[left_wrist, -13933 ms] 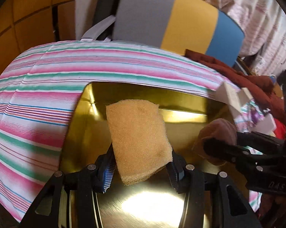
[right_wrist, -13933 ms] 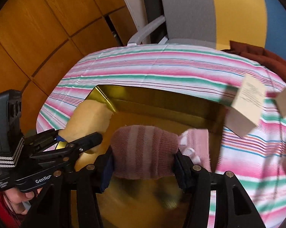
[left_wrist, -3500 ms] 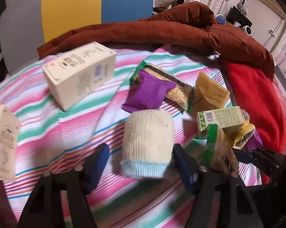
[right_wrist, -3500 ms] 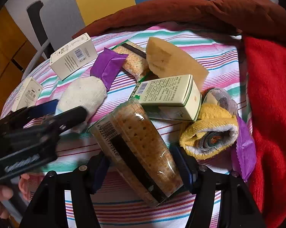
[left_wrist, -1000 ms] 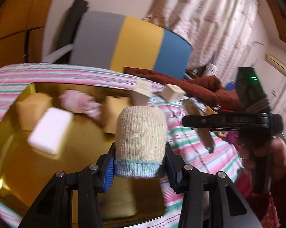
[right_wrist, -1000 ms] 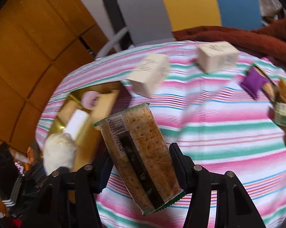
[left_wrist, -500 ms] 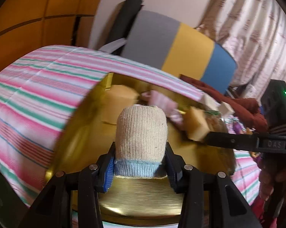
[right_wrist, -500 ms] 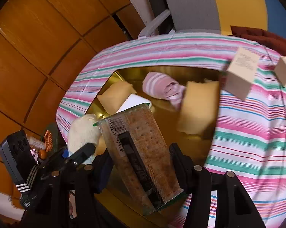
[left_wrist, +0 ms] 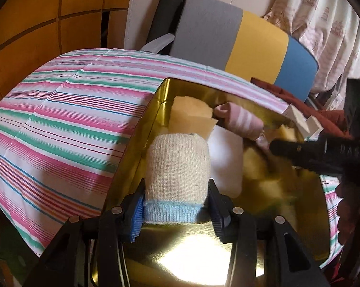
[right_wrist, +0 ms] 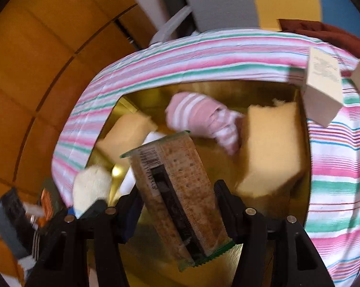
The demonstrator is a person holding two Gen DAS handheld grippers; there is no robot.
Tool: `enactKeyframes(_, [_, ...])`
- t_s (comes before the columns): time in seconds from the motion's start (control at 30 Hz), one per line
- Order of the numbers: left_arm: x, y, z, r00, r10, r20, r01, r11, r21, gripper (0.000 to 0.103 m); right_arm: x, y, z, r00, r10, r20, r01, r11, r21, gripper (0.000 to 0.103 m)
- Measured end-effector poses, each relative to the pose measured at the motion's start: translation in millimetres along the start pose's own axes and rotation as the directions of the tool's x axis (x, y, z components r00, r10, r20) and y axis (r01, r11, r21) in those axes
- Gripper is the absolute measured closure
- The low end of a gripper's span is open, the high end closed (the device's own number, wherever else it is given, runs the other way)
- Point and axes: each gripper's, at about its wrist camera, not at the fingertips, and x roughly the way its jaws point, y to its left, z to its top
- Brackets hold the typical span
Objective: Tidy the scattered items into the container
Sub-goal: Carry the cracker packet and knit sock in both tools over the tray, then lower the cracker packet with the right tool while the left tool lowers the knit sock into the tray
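Observation:
My left gripper (left_wrist: 176,212) is shut on a rolled cream sock with a light blue cuff (left_wrist: 177,172) and holds it over the left part of the gold tray (left_wrist: 141,148). My right gripper (right_wrist: 177,208) is shut on a clear pack of crackers (right_wrist: 175,186) and holds it over the same tray (right_wrist: 302,203). In the tray lie a pink striped sock (right_wrist: 201,117), two yellow sponges (right_wrist: 271,148) (right_wrist: 125,134) and a white block (left_wrist: 227,157). The right gripper shows as a black bar (left_wrist: 323,150) in the left wrist view. The cream sock also shows in the right wrist view (right_wrist: 91,186).
The tray sits on a pink, green and white striped cloth (left_wrist: 60,124). Two cream boxes (right_wrist: 323,86) stand on the cloth just right of the tray. A grey, yellow and blue chair back (left_wrist: 239,40) is behind the table. Wooden panels (right_wrist: 36,71) are at left.
Both grippers have moved lower and further over the tray with their loads. The crackers now hang above the tray's middle; the cream sock is above its left side.

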Motion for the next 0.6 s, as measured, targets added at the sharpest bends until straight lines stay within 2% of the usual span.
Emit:
enactKeyframes(0.1, [0.8, 0.6, 0.9, 1.000, 0.002, -0.011, -0.002, 1.000, -0.015, 0.052, -1.4, -1.7, 5.0, 0.999, -0.033, 0.037, 0.033, 0.999, 0.017, 0.030])
enactKeyframes(0.2, [-6.0, 4.6, 2.0, 0.999, -0.029, 0.013, 0.030, 0.998, -0.059, 0.048, -10.6, 1.9, 4.2, 0.997, -0.027, 0.071, 0.028, 1.000, -0.008, 0.027])
enactKeyframes(0.43, [-23.8, 15.7, 8.0, 0.996, -0.035, 0.087, 0.049, 0.985, -0.164, 0.045, -24.8, 7.2, -2.0, 0.995, -0.022, 0.098, 0.028, 0.998, -0.054, 0.025])
enactKeyframes(0.6, [-32.4, 16.9, 3.6, 0.994, -0.008, 0.108, 0.028, 0.983, -0.182, 0.043, -29.9, 5.3, -7.3, 0.995, -0.008, 0.101, 0.013, 0.999, -0.048, 0.025])
